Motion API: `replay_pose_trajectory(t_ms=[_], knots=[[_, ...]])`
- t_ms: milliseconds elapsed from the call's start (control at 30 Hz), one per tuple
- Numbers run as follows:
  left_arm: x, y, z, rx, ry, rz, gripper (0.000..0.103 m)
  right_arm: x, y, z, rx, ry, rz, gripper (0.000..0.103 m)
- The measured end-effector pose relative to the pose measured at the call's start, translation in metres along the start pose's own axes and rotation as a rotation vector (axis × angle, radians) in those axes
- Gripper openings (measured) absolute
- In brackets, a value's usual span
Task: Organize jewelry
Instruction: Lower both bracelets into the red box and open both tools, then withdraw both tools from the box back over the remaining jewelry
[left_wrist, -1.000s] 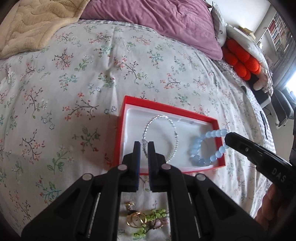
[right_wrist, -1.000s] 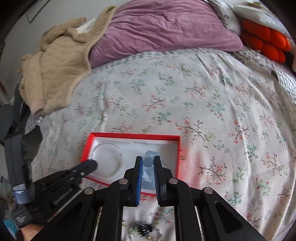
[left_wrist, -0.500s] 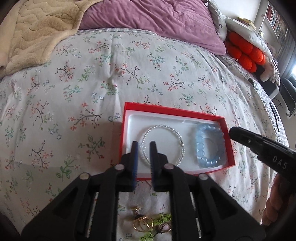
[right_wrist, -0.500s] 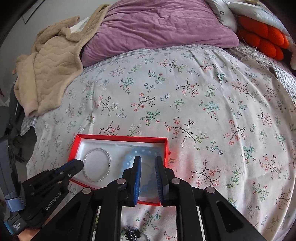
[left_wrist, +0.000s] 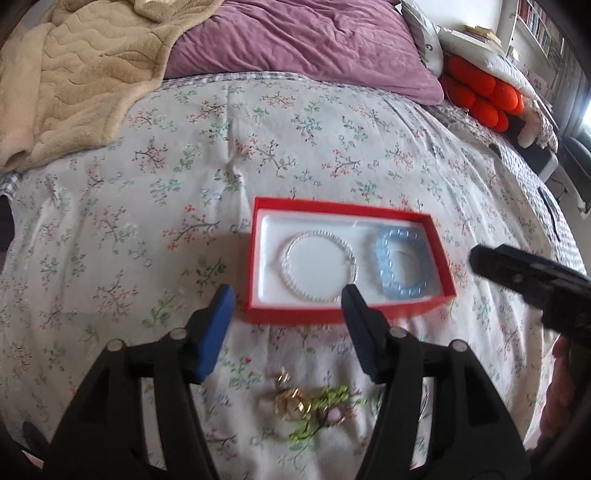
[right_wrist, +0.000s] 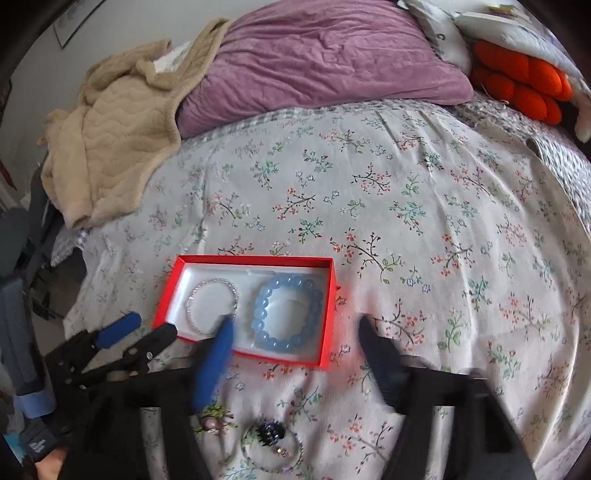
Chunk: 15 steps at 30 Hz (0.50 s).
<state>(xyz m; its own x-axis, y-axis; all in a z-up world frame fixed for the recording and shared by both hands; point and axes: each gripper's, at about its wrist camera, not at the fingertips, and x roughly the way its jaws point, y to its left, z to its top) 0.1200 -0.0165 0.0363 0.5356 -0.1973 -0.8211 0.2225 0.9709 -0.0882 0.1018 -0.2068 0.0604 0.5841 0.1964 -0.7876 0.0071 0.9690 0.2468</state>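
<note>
On the flowered bedspread (left_wrist: 332, 147) lies a shallow red box (left_wrist: 255, 258) with a white lining, and two bracelets rest flat inside it, side by side: a thin silver beaded bracelet (left_wrist: 319, 271) in the left half and a chunky pale blue bead bracelet (left_wrist: 400, 260) in the right half, just beside each other. From the left wrist camera the box sits a little past centre toward 1 o'clock, and the left gripper (left_wrist: 288, 295) hovers at its near edge with its blue-padded jaws spread wide; they have just been opening and nothing is between them. At 3 o'clock in that view the right gripper (left_wrist: 480, 258) pokes in as a dark tip, just off the box's right end. From the right wrist camera the right gripper (right_wrist: 295, 325) also stands wide apart (blurred, its jaws having just been opening), empty, over the near right corner of the box, with the blue bracelet lying free beyond it. At 6 o'clock, on the bedspread short of the box, loose pieces wait: gold rings (left_wrist: 291, 404) tangled with a green beaded piece (left_wrist: 325, 402), and a dark beaded piece inside a thin bangle (right_wrist: 271, 443). A beige blanket (left_wrist: 74, 74) and purple pillow (left_wrist: 295, 40) lie at 11 and 12 o'clock.
</note>
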Motion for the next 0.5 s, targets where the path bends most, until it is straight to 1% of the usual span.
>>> replay_pose_trajectory(t_ms=[100, 267, 333, 500], knots=[[-0.005, 0.002, -0.010, 0.014, 0.008, 0.022, 0.069, -0.005, -0.002, -0.008, 0.006, 0.015, 0.011, 0.075], [-0.012, 0.003, -0.025, 0.031, 0.033, 0.059, 0.076, -0.009, -0.003, -0.022, -0.022, 0.044, -0.034, 0.076], [-0.016, 0.004, -0.031, 0.033, 0.040, 0.073, 0.082, -0.010, -0.004, -0.028, -0.027, 0.056, -0.050, 0.078], [-0.026, 0.005, -0.043, 0.026, 0.057, 0.094, 0.085, -0.015, -0.006, -0.041, -0.039, 0.072, -0.086, 0.083]])
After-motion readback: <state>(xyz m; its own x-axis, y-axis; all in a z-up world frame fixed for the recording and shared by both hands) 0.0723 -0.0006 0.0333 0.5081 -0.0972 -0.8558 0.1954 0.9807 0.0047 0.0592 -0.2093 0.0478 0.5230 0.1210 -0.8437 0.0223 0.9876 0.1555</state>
